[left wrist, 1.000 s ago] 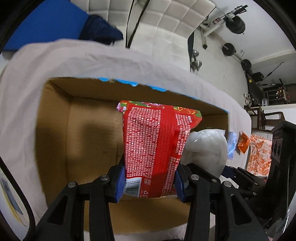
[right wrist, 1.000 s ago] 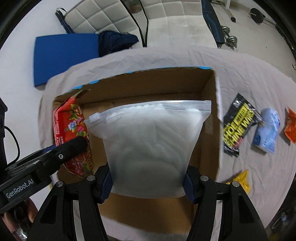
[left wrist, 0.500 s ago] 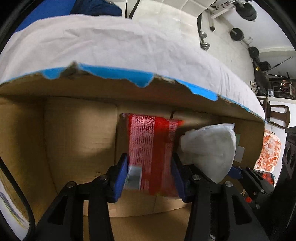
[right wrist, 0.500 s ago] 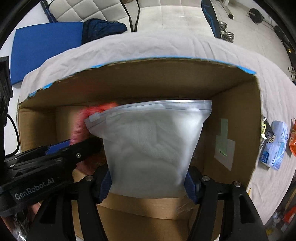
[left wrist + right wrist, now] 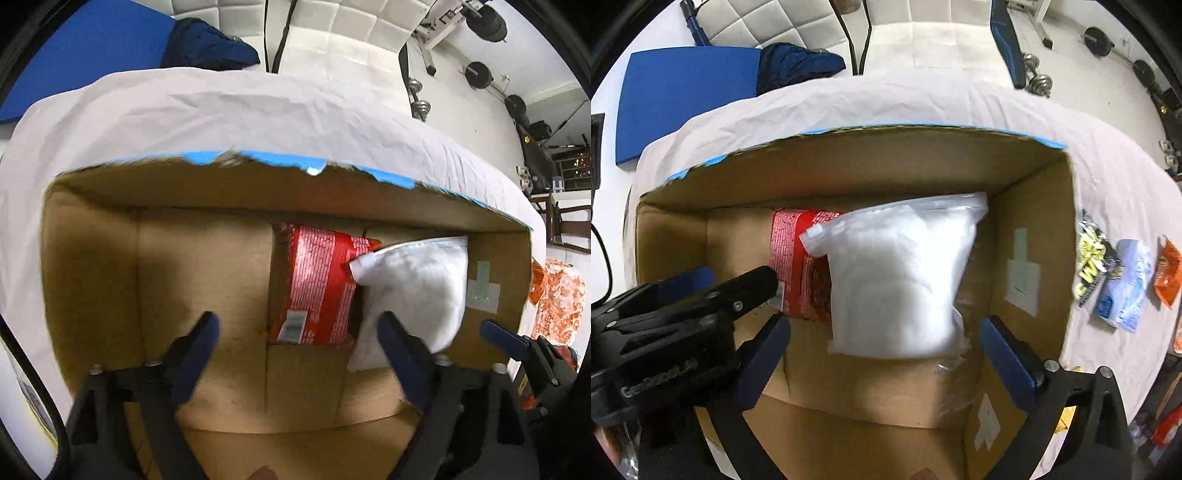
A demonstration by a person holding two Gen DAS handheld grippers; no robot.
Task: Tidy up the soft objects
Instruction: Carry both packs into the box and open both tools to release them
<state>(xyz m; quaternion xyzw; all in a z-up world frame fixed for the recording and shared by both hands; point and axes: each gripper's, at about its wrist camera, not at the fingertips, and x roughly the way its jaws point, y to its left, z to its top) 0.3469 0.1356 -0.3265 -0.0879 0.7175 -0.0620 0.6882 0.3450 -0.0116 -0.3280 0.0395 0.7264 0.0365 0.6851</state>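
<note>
Against the far wall of the cardboard box (image 5: pixel 1030 229), the red snack packet (image 5: pixel 317 288) and the white zip bag (image 5: pixel 897 280) lay side by side on the floor of the box, the bag's zipper corner overlapping the packet's right edge. Both looked blurred, so I could not tell whether they had settled.

Over them, the left gripper (image 5: pixel 299 339) stood wide, its jaws having just been opening, with the packet below the gap and no pad pressing on it. The right gripper (image 5: pixel 886 343) was wide too, jaws also just opened, the bag below and between its fingers but free of them.

Several things could go wrong from here. The two grippers hung close together inside the box, and the left one's right finger sat nearly against the bag, so lifting out carelessly could drag the bag or knock the tools together. The bag, soft and puffy, could slump further over the packet and leave an untidy pile.

Beyond the box's right wall, on the cloth-covered table (image 5: pixel 1108 162), a black-and-yellow packet (image 5: pixel 1089 258), a pale blue pack (image 5: pixel 1126 284) and an orange packet (image 5: pixel 1165 273) lay apart, probably waiting their turn.
</note>
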